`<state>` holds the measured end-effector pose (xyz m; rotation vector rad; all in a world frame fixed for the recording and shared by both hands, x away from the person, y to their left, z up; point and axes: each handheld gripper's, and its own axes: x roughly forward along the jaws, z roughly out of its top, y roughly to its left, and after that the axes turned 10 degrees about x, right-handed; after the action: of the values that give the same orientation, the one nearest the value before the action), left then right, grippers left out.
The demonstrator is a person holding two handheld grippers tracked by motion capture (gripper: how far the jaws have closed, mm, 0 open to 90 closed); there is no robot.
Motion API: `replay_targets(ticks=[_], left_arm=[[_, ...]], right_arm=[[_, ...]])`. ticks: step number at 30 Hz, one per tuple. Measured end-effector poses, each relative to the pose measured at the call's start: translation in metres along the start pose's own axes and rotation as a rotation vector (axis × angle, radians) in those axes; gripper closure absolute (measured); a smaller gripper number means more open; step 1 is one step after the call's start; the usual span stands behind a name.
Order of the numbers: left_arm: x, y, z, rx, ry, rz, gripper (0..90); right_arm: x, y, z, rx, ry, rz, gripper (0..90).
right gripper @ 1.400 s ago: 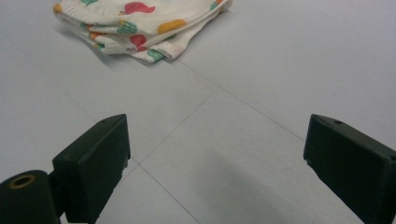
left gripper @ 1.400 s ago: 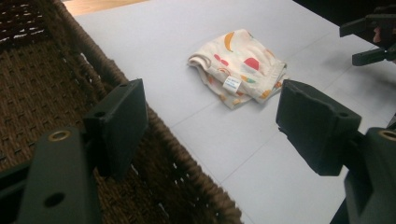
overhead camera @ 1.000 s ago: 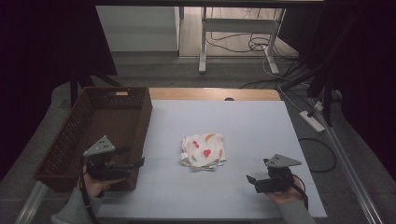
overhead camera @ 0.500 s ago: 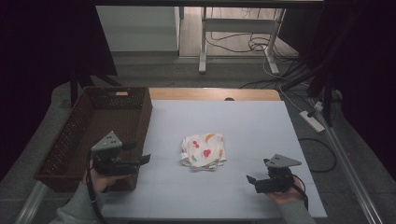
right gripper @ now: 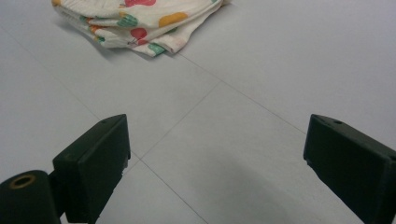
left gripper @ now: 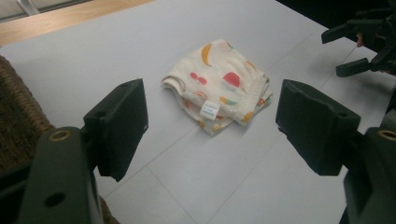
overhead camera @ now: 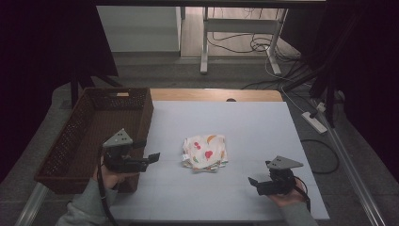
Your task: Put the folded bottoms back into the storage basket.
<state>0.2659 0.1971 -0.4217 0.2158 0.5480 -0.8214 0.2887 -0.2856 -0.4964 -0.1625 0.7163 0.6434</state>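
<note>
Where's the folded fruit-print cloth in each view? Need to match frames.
High view: folded cream fruit-print cloth at the centre of the pale grey table.
Left gripper view: upper centre, beyond the open jaws.
Right gripper view: top edge, left of centre.
Shared landmark: the table's thin seam lines beside the cloth.

Folded cloth [overhead camera: 205,151] on pale table [overhead camera: 254,127]
</note>
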Motion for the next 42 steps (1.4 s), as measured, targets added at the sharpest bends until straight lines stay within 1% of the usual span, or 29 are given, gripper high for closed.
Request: replay_targets(ticks=[11,15,19,28,34,39,42], left_arm=[[0.014,0.0,0.011,0.002,-0.002,-0.019,24.4],[0.018,0.0,0.013,0.002,0.002,-0.023,24.4],[0.025,0.001,0.015,0.002,0.01,-0.031,24.4],[0.032,-0.001,0.02,0.001,0.012,-0.037,24.3],[0.039,-0.002,0.025,0.009,0.017,-0.05,24.4],[0.046,-0.002,0.029,0.011,0.027,-0.047,24.3],[0.05,-0.002,0.03,0.006,0.032,-0.048,24.3]], right_arm=[[0.0,0.0,-0.001,0.001,0.006,0.001,7.7],[0.001,0.0,-0.001,0.002,0.008,0.0,7.7],[0.0,0.0,-0.001,0.004,0.01,0.0,7.7],[0.001,0.0,-0.001,0.001,0.015,0.001,7.7],[0.002,-0.001,-0.001,0.001,0.018,0.002,7.7],[0.002,-0.001,-0.001,0.0,0.02,0.003,7.7],[0.002,-0.001,-0.002,0.0,0.023,0.004,7.7]])
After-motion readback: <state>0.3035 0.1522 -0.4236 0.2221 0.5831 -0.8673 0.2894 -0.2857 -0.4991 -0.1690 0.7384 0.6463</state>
